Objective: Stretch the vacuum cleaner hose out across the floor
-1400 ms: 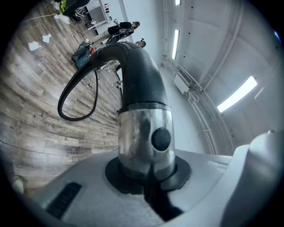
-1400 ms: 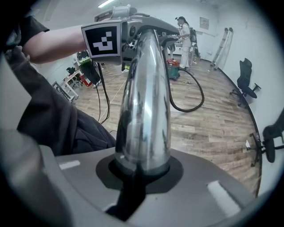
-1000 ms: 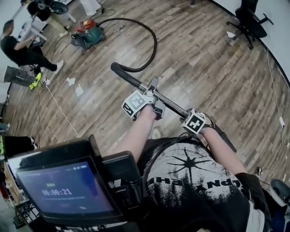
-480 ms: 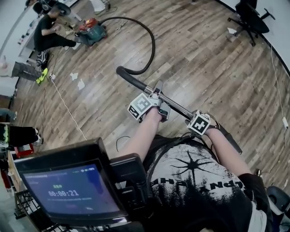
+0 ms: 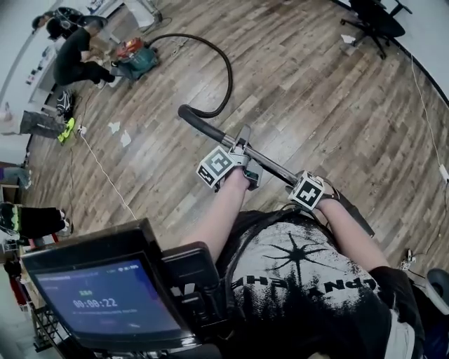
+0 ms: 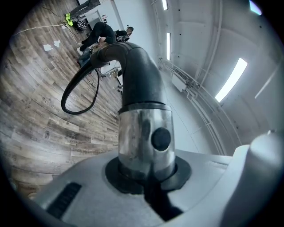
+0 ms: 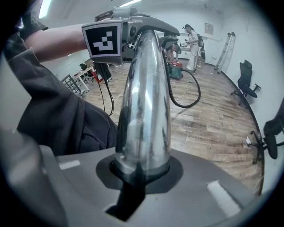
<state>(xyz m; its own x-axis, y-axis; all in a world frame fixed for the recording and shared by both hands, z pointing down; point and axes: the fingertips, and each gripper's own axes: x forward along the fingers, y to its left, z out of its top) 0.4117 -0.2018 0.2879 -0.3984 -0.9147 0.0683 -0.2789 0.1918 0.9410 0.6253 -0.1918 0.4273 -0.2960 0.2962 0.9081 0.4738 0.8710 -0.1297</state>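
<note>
The red and green vacuum cleaner [image 5: 135, 56] stands far off on the wood floor. Its black hose [image 5: 226, 69] curves in a loop to the black handle [image 5: 194, 119] of the metal wand [image 5: 275, 167]. My left gripper [image 5: 242, 158] is shut on the wand just behind the handle. My right gripper [image 5: 320, 194] is shut on the wand lower down. In the left gripper view the jaws [image 6: 146, 177] clamp the shiny wand [image 6: 144, 133], with the hose [image 6: 80, 95] looping beyond. In the right gripper view the jaws [image 7: 140, 173] clamp the wand [image 7: 144, 106]; the vacuum cleaner [image 7: 177, 71] shows behind.
A person [image 5: 76, 57] crouches beside the vacuum cleaner. A white cable [image 5: 105, 172] and paper scraps [image 5: 119, 133] lie on the floor at the left. An office chair [image 5: 375, 21] stands at the far right. A screen device [image 5: 105, 298] hangs at my chest.
Both grippers stay shut on the wand and have moved together across the floor. The person at the left has come up close to the vacuum cleaner.
</note>
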